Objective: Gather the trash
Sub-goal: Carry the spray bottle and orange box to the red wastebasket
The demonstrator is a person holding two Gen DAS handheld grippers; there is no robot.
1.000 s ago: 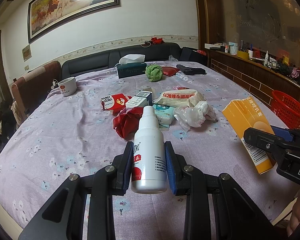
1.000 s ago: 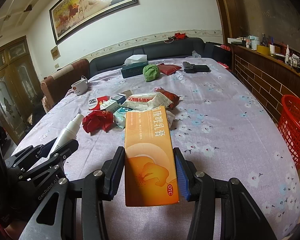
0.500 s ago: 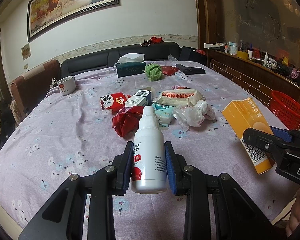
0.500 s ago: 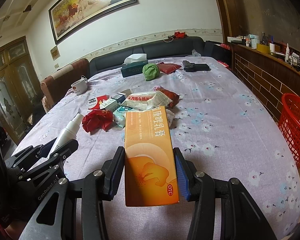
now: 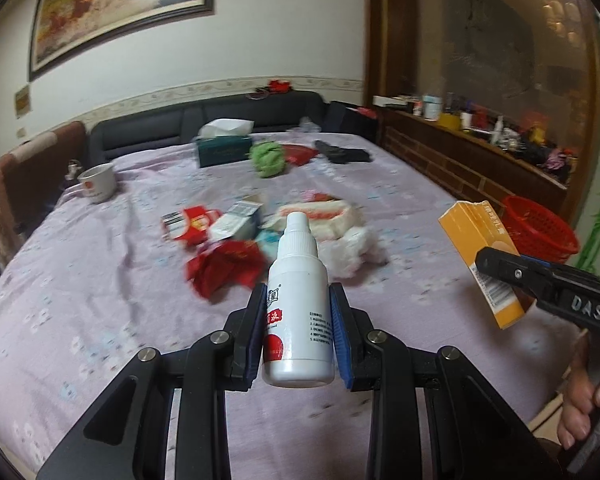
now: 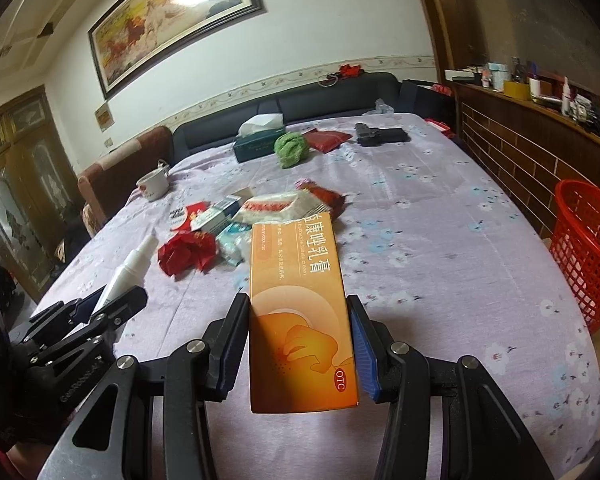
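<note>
A smooth white plastic spray bottle [image 5: 298, 312] with a rounded shoulder and a narrow cap is pinched by the left gripper [image 5: 298, 332], blue ribbed pads pressed flat against both sides, and it's held up above the table. A long, flat orange cardboard box [image 6: 300, 312] with glossy print and an OTC mark is clamped the same way by the right gripper [image 6: 300, 344], also lifted off the surface. The table [image 6: 440, 248] is covered in a soft lilac cloth dotted with small flowers. Near its middle, a loose heap is seen: crumpled red foil wrapper [image 6: 186, 254], a white and red plastic packet [image 6: 274, 208], small cartons. A red plastic mesh basket [image 6: 588, 248] is parked off the right edge. A white ceramic mug [image 5: 98, 182] is set far left.
</note>
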